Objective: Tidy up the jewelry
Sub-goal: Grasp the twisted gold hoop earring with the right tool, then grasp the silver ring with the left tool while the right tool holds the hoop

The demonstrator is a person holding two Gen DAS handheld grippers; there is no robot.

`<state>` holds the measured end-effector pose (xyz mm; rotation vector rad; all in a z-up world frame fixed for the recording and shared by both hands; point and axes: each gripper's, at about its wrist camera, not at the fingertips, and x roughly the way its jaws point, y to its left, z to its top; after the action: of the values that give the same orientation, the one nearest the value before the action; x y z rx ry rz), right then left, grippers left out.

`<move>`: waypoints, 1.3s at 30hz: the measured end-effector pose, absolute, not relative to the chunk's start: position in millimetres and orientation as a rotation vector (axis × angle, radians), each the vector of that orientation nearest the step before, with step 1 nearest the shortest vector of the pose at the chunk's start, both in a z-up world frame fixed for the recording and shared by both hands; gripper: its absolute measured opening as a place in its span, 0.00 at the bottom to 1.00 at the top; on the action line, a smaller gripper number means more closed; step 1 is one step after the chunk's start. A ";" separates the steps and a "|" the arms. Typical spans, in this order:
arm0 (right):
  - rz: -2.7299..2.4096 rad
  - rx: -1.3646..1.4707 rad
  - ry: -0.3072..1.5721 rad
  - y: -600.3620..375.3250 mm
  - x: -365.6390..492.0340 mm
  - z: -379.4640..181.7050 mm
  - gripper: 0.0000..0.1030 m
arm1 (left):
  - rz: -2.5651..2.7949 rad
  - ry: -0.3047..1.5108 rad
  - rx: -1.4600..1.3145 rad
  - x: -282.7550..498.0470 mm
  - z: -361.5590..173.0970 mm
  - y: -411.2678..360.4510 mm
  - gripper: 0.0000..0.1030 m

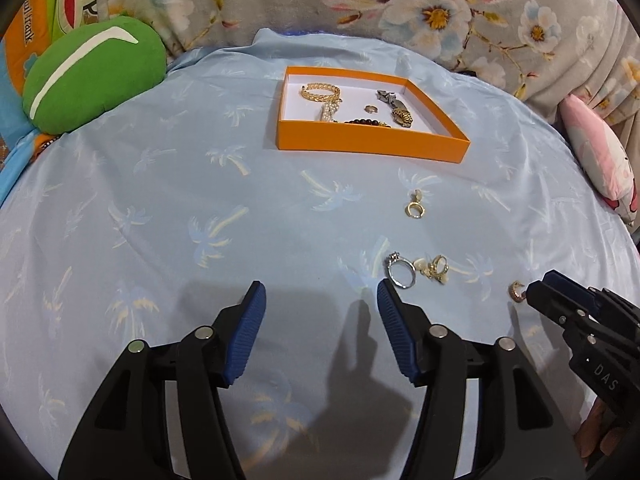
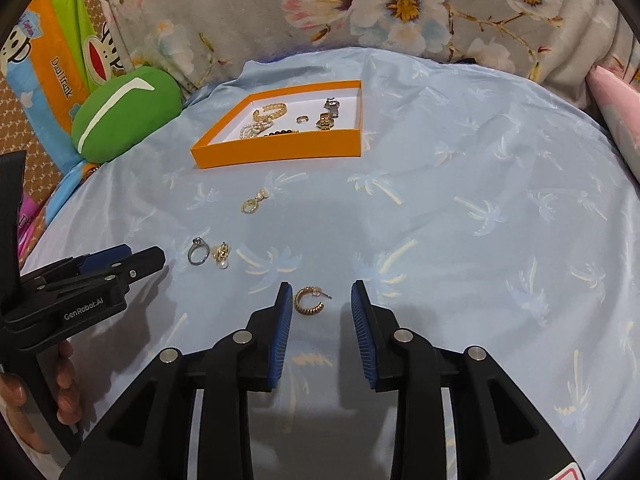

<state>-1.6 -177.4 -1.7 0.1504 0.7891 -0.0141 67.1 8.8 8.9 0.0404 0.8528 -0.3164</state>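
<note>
blue sheet (image 2: 460, 184): gold hoop earring (image 2: 309, 300) between parted right tool (image 2: 320, 300).

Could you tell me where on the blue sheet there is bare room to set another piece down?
The sheet is bare right of the orange tray, toward the pink pillow, and also between the tray and the green cushion. It is crowded below the tray: drop earring, silver ring, pearl earring, hoop earring.

Orange tray (image 1: 372, 145) — pale-blue palm-print sheet (image 1: 200, 208) — green cushion (image 1: 96, 76).
</note>
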 end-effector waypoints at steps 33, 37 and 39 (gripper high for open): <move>-0.050 0.185 0.838 -178.5 11.2 -8.9 0.19 | -0.343 0.870 0.144 72.6 1.5 -30.5 0.61; -0.044 0.197 0.837 -179.9 11.1 -9.5 0.20 | -0.323 0.865 0.170 75.0 0.8 -34.8 0.58; -0.045 0.196 0.838 -180.1 11.3 -9.8 0.20 | -0.322 0.864 0.172 75.4 0.3 -34.6 0.57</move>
<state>11.3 -180.1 -9.8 0.1958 0.8375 -0.0448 75.4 -34.6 0.3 0.1720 0.8644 -0.3219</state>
